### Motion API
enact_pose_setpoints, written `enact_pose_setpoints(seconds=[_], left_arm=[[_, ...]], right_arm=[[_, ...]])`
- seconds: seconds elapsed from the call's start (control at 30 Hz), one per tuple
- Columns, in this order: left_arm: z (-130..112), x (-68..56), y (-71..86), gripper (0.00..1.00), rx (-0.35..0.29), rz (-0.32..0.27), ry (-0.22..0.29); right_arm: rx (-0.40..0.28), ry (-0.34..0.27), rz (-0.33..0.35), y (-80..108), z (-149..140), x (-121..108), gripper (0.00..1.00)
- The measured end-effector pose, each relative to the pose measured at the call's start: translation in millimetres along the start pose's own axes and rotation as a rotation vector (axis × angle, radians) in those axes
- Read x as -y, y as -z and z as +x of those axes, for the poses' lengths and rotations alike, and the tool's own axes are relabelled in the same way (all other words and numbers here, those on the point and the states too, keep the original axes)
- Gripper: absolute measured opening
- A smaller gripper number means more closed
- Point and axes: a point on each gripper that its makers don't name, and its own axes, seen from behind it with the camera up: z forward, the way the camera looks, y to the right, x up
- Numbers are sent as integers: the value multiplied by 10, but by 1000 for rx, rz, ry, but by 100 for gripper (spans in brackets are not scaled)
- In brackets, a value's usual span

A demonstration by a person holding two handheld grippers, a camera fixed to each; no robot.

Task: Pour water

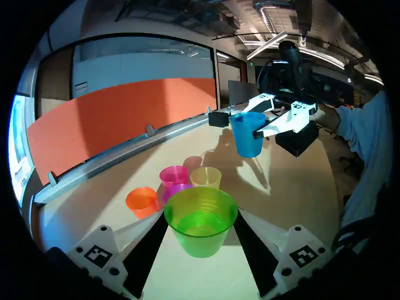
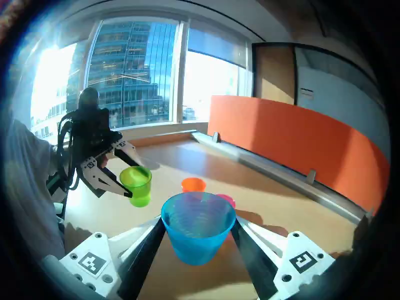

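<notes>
Tabletop [image 1: 300, 190] below: my left hand-held gripper [image 1: 201, 220] clamps the green cup [image 1: 201, 235] before the orange cup [image 1: 142, 201], my right hand-held gripper [image 2: 197, 227] the blue cup [image 2: 197, 240] beyond it; hasty tilting could spill water.

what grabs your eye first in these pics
The bright green cup gripped upright in the left gripper, and the blue cup held likewise in the right gripper. Then the long orange partition running along the table, where small coloured cups stand.
</notes>
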Motion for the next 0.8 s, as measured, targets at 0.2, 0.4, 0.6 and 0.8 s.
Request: enact_pose_setpoints(seconds=[0.2, 0.4, 0.6, 0.8], left_arm=[[-142, -24, -50, 87, 42, -14, -1], [-314, -48, -82, 87, 89, -27, -6], [-462, -49, -123, 87, 130, -34, -16], [-542, -47, -171, 87, 146, -43, -7]], right_arm=[[51, 15, 12, -82, -240, 20, 92], [99, 41, 23, -149, -442, 53, 92], [140, 57, 35, -224, -617, 95, 92], [164, 64, 47, -287, -723, 131, 92]])
